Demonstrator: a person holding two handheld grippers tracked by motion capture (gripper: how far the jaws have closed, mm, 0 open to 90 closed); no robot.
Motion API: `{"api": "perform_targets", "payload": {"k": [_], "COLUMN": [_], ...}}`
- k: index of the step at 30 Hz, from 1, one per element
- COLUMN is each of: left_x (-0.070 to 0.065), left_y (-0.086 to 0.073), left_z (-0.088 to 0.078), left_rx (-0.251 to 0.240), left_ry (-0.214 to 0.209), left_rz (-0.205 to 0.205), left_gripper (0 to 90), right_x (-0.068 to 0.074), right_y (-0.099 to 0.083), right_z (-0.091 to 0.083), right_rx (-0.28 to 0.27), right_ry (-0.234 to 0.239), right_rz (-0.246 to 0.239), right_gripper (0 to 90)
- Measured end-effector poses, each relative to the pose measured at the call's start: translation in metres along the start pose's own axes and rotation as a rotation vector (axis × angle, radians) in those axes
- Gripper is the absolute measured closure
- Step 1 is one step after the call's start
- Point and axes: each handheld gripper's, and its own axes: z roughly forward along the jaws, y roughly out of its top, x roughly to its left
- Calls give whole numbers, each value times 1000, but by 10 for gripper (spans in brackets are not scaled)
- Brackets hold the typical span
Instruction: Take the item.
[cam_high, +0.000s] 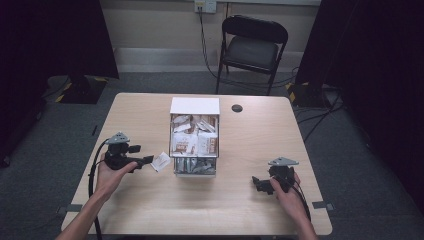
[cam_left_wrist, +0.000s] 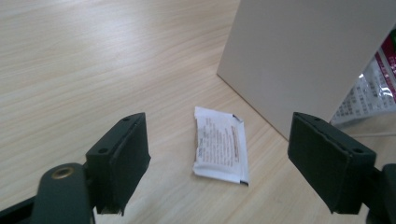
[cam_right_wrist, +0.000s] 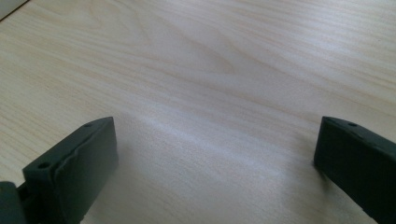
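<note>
- My left gripper (cam_high: 145, 161) sits at 9 o'clock on the table (cam_high: 240, 210). Its 2 jaws are wide apart and hold nothing.
- Just past it, toward 3 o'clock, 1 small white packet (cam_left_wrist: 219, 144) lies flat on the wood. It is close to the box but I think not touching it.
- I guess the packet is very light, thin and bendy. It may slide. I would pinch it across its 2 long edges, near the middle.
- The white box (cam_high: 195, 142) stands in the middle, full of more packets.
- My right gripper (cam_high: 260, 185) rests at 4 o'clock, well apart from the box. Its jaws are apart too, with bare wood between them.
</note>
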Motion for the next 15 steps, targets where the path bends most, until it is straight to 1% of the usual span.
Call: {"api": "perform_targets", "payload": {"k": [1,2,3,4,6,7,8,9,11,13,15], "left_x": [0,0,0,1,0,0,0,0,-1,-1,-1], "left_y": [0,-1,-1,-2,-6,-6,-7,-9,-12,-16,-20], "left_z": [-3,-7,-7,-10,-19,-19,-22,-26,-32,-37,-41], "left_rx": [12,33,33,49,75,75,72,70,76,79,79], "left_ry": [10,4,4,2,41,41,48,57,96,117,154], "left_rz": [0,-8,-8,8,20,20,13,15,22,12,-1], "left_gripper": [201,201,201,201,193,190,190,187,186,180,181], "right_x": [0,0,0,0,0,0,0,0,0,0,0], "right_y": [0,0,0,0,0,0,0,0,0,0,0], "right_z": [0,0,0,0,0,0,0,0,0,0,0], "right_rx": [0,0,0,0,0,0,0,0,0,0,0], "right_ry": [0,0,0,0,0,0,0,0,0,0,0], "right_rz": [0,0,0,0,0,0,0,0,0,0,0], "right_gripper": [0,0,0,0,0,0,0,0,0,0,0]}}
